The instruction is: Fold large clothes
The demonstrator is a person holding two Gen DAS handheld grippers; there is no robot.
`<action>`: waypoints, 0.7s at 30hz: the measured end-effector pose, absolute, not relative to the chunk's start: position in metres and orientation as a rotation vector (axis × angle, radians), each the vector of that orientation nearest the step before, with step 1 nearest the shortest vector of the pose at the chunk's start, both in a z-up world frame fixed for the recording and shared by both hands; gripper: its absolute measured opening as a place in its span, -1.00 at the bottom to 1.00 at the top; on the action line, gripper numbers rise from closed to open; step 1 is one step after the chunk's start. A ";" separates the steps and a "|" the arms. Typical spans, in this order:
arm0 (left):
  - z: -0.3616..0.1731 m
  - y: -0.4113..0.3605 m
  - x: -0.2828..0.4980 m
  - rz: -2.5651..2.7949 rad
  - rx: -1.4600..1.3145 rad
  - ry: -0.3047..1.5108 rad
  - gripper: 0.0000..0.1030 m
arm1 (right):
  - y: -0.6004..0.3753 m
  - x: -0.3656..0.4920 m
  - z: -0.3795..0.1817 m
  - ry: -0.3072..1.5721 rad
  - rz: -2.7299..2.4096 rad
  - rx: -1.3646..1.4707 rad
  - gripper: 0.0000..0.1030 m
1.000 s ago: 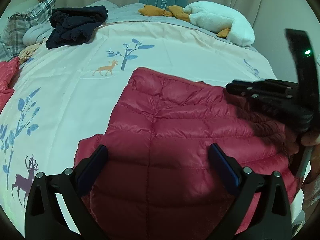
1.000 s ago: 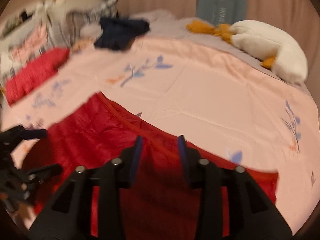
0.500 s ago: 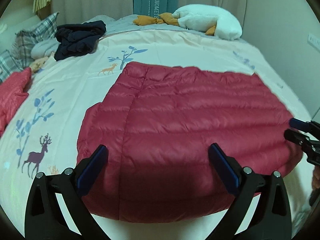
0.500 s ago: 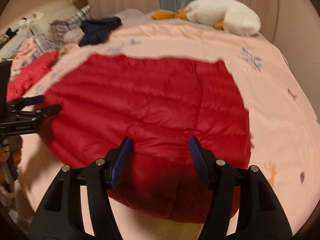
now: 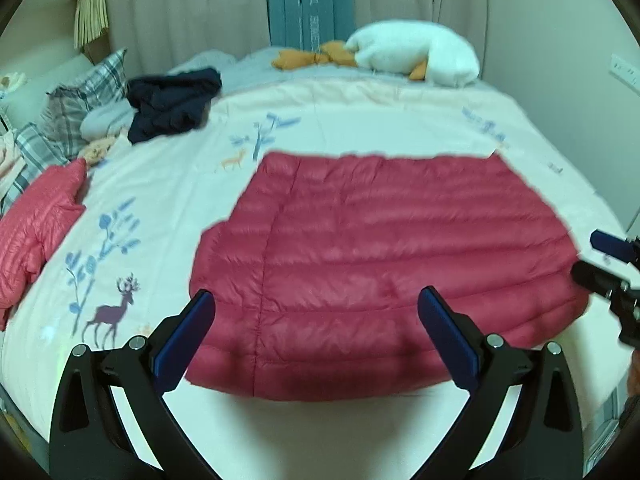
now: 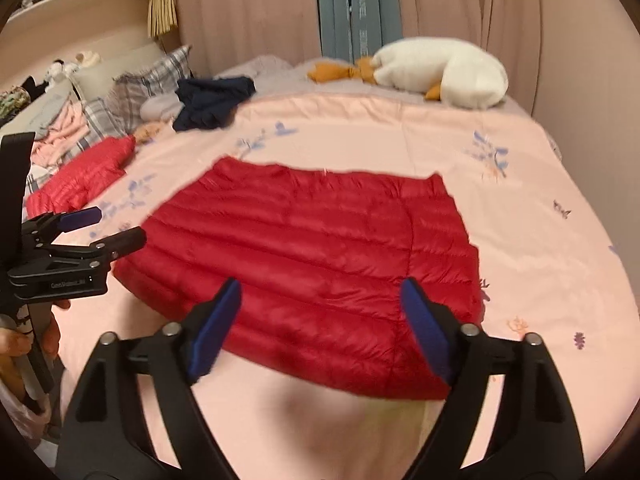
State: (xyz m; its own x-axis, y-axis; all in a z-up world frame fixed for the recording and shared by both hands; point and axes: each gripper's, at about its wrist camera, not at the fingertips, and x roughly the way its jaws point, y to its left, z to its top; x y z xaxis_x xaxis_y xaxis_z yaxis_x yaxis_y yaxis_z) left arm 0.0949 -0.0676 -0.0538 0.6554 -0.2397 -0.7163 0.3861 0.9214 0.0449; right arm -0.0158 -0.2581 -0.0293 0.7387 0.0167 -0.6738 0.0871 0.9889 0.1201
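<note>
Red down jacket (image 5: 384, 264) lies folded into a broad quilted slab on the bed (image 5: 360, 120), close to the near edge, and it is flat on the pale printed bedspread (image 6: 520, 240). Nearest my cameras, my left tongs (image 5: 316, 334) stand wide open above the jacket's near hem with nothing between the blue pads. My right tongs (image 6: 320, 324) are spread wide too; their jaws have just been opening, and they hold nothing, the pads clear of the fabric. From the right wrist view I can see my left tongs at the jacket's left side, jaws apart, with a hand (image 6: 24, 344) on the handle below them. From the left wrist view, the tips of my right tongs show at the frame's right edge, just off the jacket's right end.

Farther along on the left, a second red quilted garment (image 5: 36, 224) sits crumpled near the side of the bed, well apart from the folded one. Beyond it I see plaid pillows (image 5: 84, 100) and a dark navy garment (image 5: 172, 104) in a heap. At the far end rests a white plush goose (image 6: 440, 72) with orange feet, and behind that hang curtains (image 6: 248, 8).
</note>
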 end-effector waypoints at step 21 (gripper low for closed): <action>0.056 -0.047 0.005 -0.310 0.147 0.656 0.97 | -0.227 -0.087 0.037 0.656 -0.125 0.196 0.96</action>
